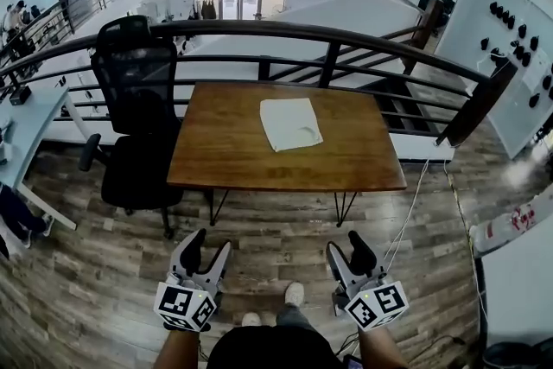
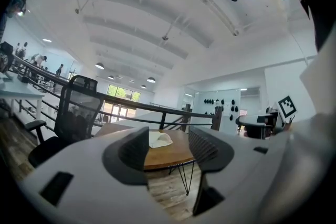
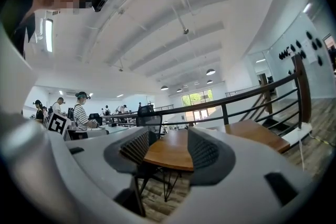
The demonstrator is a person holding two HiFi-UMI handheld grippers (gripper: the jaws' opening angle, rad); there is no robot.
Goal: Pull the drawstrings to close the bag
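**Inspector:** Start with the setting.

**Assessor:** A wooden table [image 1: 233,153] stands on a plank floor [image 1: 78,272] beside a dark railing [image 1: 328,34]. A black office chair [image 1: 134,99] sits at the table's left end. The person stands back from the near edge.

**Inspector:** Where is the bag?

**Assessor:** The pale cloth bag [image 1: 290,124] lies flat on the table, a little right of centre and toward the far side. Nothing is touching it. Its drawstrings cannot be made out from this far back.

**Inspector:** And the tools?

**Assessor:** The left gripper [image 1: 207,251] and the right gripper [image 1: 350,253] are held low in front of the person, well short of the table and pointing roughly level at it. Each gripper's own view shows its jaws spread with only table and floor between them. Both are empty.

**Inspector:** Which step is in hand?

**Assessor:** In my judgement, the approach. No pull has begun, and the bag looks untouched.

**Inspector:** What does the next move call for?

**Assessor:** Both grippers need to go forward over the table to the bag. The cords must be found first, most likely at the bag's mouth, though I cannot confirm which end that is. Each gripper then needs a firm pinch on a cord before pulling apart. Thin cord lying flat on cloth may slip the pads, so the jaws should come in low and close fully.
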